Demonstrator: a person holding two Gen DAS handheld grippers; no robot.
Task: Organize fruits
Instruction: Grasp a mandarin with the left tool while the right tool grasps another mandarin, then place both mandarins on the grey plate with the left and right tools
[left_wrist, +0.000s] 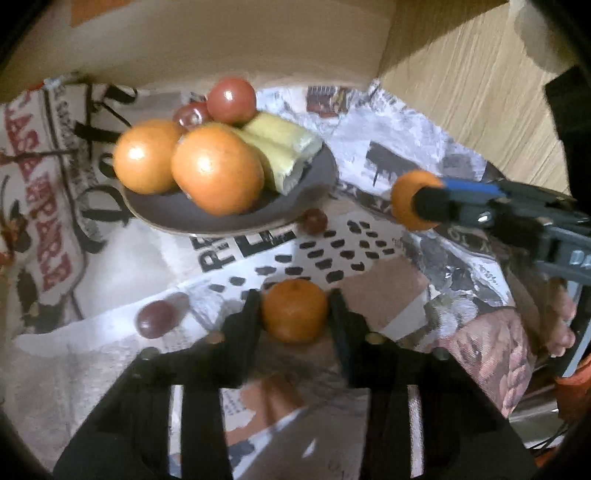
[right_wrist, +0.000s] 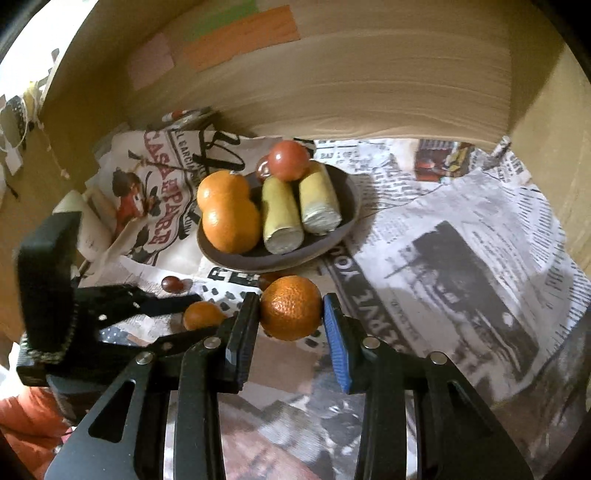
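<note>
My left gripper (left_wrist: 294, 295) is shut on a small mandarin (left_wrist: 293, 314) low over the newspaper, its black fingers pressed to both sides. From the right wrist view the left gripper (right_wrist: 201, 315) appears at the left with that mandarin (right_wrist: 203, 314). My right gripper (right_wrist: 290, 299), with blue pads, is shut on a bigger mandarin (right_wrist: 290, 307); in the left wrist view the right gripper (left_wrist: 410, 203) shows at the right, holding that mandarin (left_wrist: 402, 199). Behind both stands a dark plate (left_wrist: 221, 221) holding two oranges (left_wrist: 218, 170), a tomato (left_wrist: 231, 99) and yellow banana pieces (left_wrist: 280, 147).
Newspaper (right_wrist: 461, 258) covers the table. Two dark red grapes lie loose, one grape (left_wrist: 155, 317) left of my left gripper, another grape (left_wrist: 314, 219) at the plate's front edge. A printed cloth bag (left_wrist: 44, 184) lies left of the plate. A wooden wall (right_wrist: 369, 85) closes the back. A hand (left_wrist: 561, 317) grips the right tool.
</note>
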